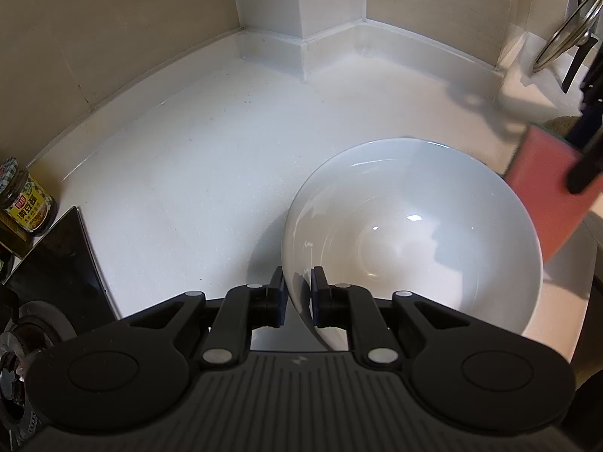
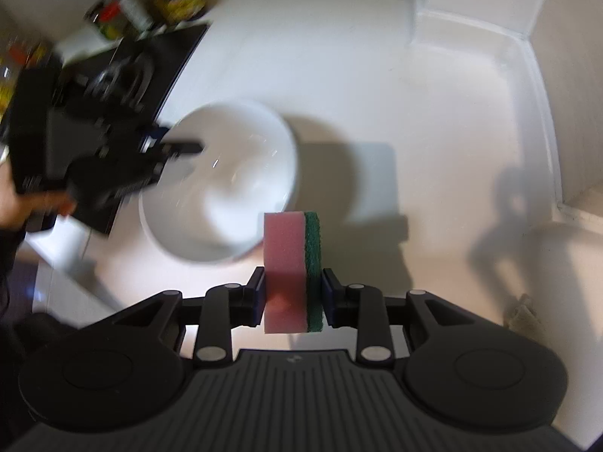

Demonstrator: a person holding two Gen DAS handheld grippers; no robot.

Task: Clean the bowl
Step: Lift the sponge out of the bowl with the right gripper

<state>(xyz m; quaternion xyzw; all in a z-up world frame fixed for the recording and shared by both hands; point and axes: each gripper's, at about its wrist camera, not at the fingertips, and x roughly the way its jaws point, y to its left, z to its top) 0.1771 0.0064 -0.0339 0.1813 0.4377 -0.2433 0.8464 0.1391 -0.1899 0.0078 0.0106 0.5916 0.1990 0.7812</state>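
Observation:
A white bowl (image 1: 414, 233) stands on the white counter (image 1: 188, 150). My left gripper (image 1: 298, 277) is shut on its near rim, with one pad outside the wall and one inside. In the right wrist view the bowl (image 2: 233, 188) sits ahead and to the left, and the left gripper (image 2: 182, 137) reaches over its left rim, blurred. My right gripper (image 2: 293, 275) is shut on a pink sponge with a green scouring side (image 2: 286, 256), held upright just above and beside the bowl's near right edge. The left wrist view shows that sponge (image 1: 542, 188) at the bowl's right rim.
A black glass stove (image 1: 64, 256) with a burner (image 1: 34, 324) lies left of the bowl, with a jar (image 1: 26, 196) behind it. A pot lid (image 1: 565, 30) leans at the far right. Walls and a corner pillar (image 1: 301, 0) close the back. A hand (image 2: 22, 203) holds the left gripper.

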